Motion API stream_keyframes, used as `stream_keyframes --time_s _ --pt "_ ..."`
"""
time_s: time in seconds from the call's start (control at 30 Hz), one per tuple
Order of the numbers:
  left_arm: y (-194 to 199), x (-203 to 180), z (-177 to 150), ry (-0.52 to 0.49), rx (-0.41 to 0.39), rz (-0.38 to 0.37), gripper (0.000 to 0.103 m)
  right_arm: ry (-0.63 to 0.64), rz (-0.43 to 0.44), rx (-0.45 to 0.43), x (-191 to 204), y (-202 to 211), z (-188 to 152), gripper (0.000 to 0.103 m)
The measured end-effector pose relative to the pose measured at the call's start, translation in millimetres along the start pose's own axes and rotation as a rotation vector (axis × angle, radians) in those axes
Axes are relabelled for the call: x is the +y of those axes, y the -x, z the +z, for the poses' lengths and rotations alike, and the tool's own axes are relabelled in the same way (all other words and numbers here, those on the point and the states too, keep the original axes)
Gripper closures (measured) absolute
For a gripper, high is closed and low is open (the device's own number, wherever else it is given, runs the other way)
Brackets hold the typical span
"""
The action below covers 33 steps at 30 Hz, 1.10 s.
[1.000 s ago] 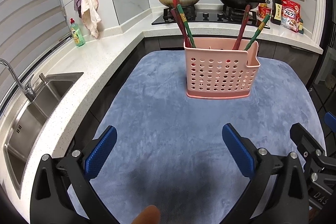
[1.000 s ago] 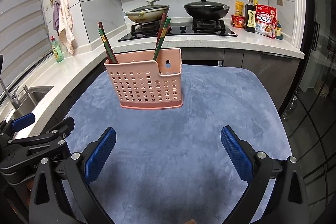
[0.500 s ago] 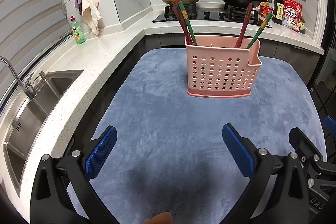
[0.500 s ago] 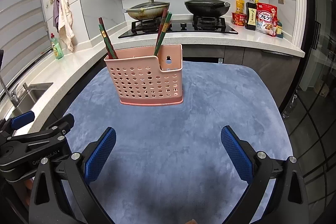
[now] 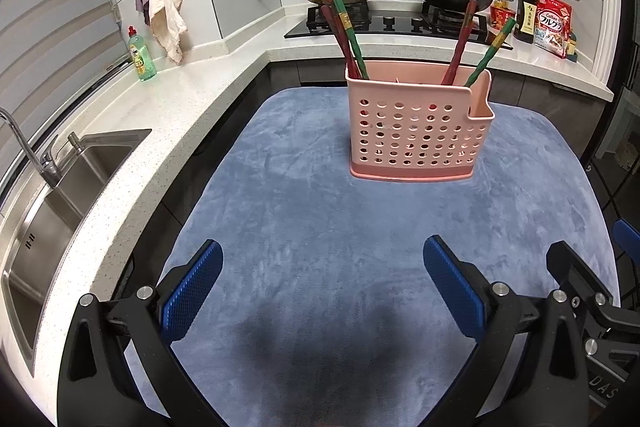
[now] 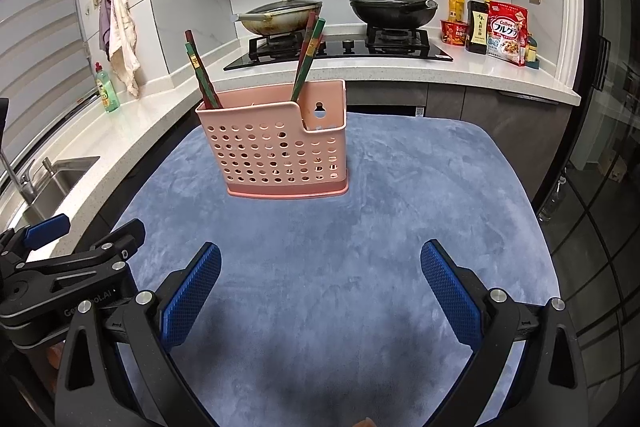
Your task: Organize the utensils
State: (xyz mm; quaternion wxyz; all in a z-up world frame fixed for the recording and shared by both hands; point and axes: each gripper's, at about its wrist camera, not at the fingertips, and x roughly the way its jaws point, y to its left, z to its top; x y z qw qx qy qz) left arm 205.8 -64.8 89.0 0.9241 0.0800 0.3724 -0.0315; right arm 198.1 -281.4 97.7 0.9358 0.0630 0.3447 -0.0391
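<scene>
A pink perforated utensil holder stands upright on the blue cloth-covered table. Red and green chopsticks lean out of it: one pair at its left end, one pair toward its right end. My left gripper is open above the near part of the cloth, nothing between its blue pads. My right gripper is open too and holds nothing. Each gripper shows at the edge of the other's view.
A white counter with a steel sink and tap runs along the left, a green soap bottle on it. Behind the table sits a stove with two lidded pans. Food packets stand at the back right.
Both views have risen and pulled back slightly from the holder. A fingertip seen at the bottom of the left view earlier is gone. Both grippers stayed open.
</scene>
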Motion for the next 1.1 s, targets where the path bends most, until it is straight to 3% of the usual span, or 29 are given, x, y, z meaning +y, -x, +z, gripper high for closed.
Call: stream_keyframes --time_s 1.1 --pt "-5.2 1.9 2.7 0.024 0.007 -0.004 0.007 0.004 0.002 0.012 1.8 -5.2 -1.3 0.007"
